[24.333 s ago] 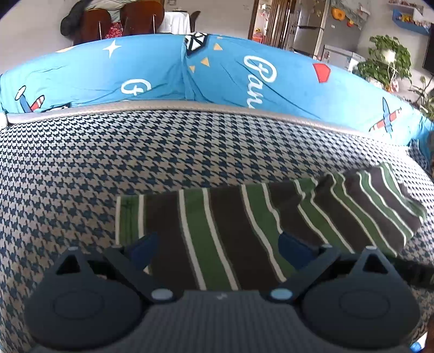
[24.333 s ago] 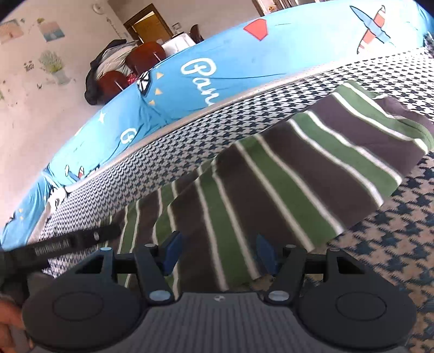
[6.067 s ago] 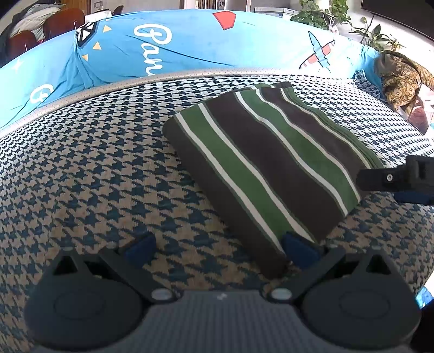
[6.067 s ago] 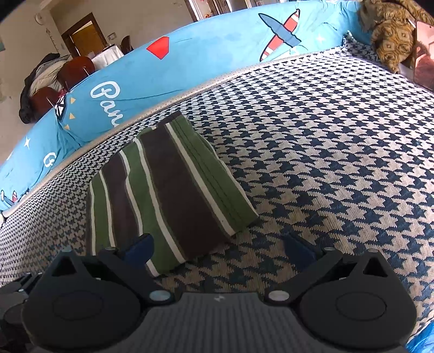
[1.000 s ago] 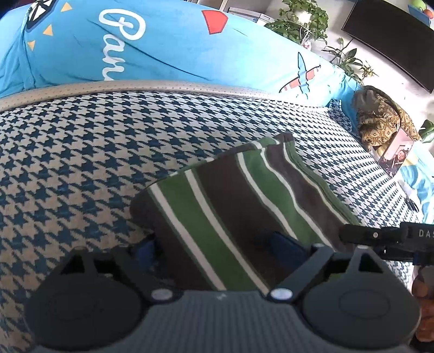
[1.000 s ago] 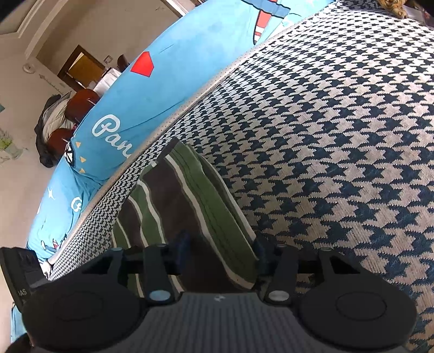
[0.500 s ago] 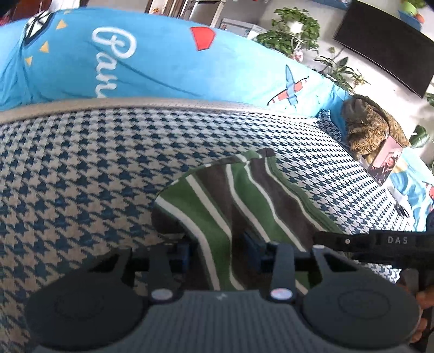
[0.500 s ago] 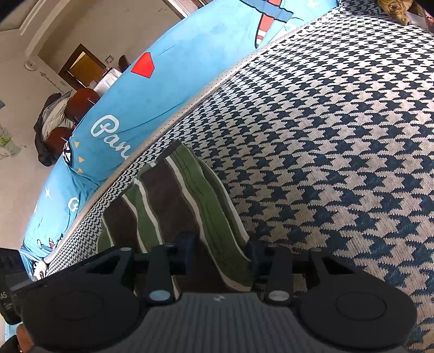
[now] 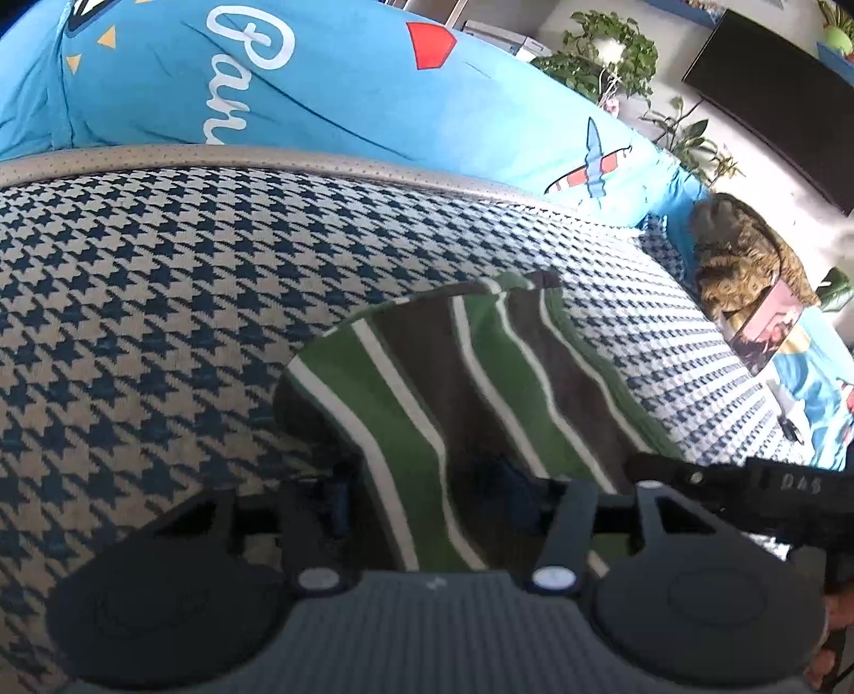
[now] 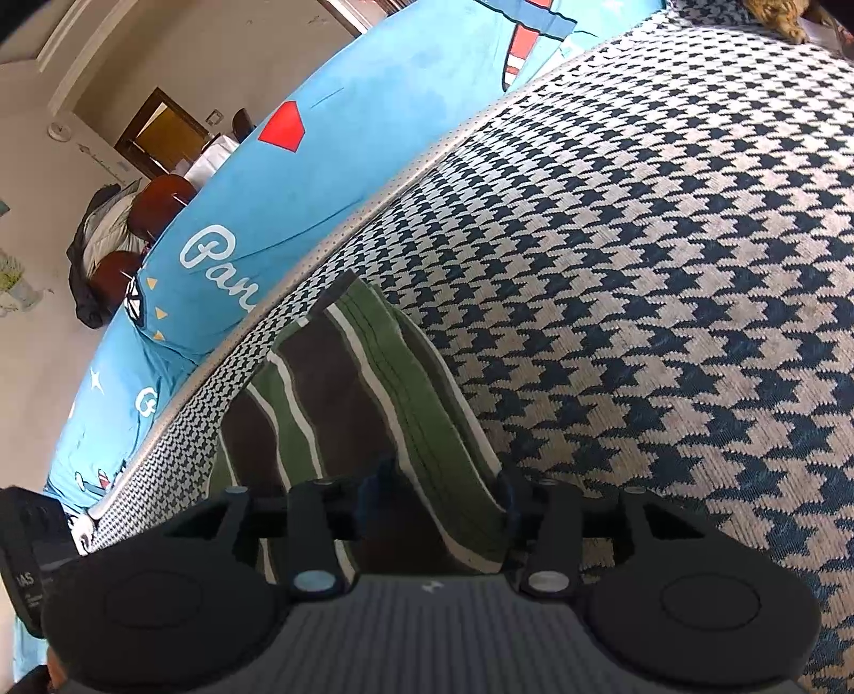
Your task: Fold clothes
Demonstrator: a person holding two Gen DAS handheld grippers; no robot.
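1. Nearest the left wrist camera, the left gripper (image 9: 421, 494) is narrowed onto the near edge of the folded striped garment (image 9: 459, 384), with cloth bunched between its blue pads and pinched by them.
2. In the right wrist view, the right gripper (image 10: 443, 494) holds the garment's (image 10: 341, 395) near right corner between its pads; its jaws are opening at this moment, though the cloth is not yet free of them.
3. The garment is a thick folded bundle, green and dark brown with thin white stripes. Its near edge is raised at the two grippers, and its far end lies on the surface.
4. The surface under it is a wide cushion (image 9: 139, 299) covered in navy and beige houndstooth weave, which spreads out on all sides of the garment.
5. A grey dotted piping strip (image 9: 213, 157) runs along the cushion's far edge.
6. Beyond the piping, a bright blue cover (image 9: 341, 91) printed with white script, a red shape and a small plane forms the back.
7. At the far right end of the cushion sits a brown patterned bundle (image 9: 747, 256), with a picture card just beside it.
8. Farther off, the left wrist view shows leafy plants (image 9: 603, 48) and a dark screen (image 9: 774, 91) on a pale wall.
9. The right wrist view shows brown chairs (image 10: 160, 203) with dark clothing hung over them and a wooden doorway (image 10: 160, 133).
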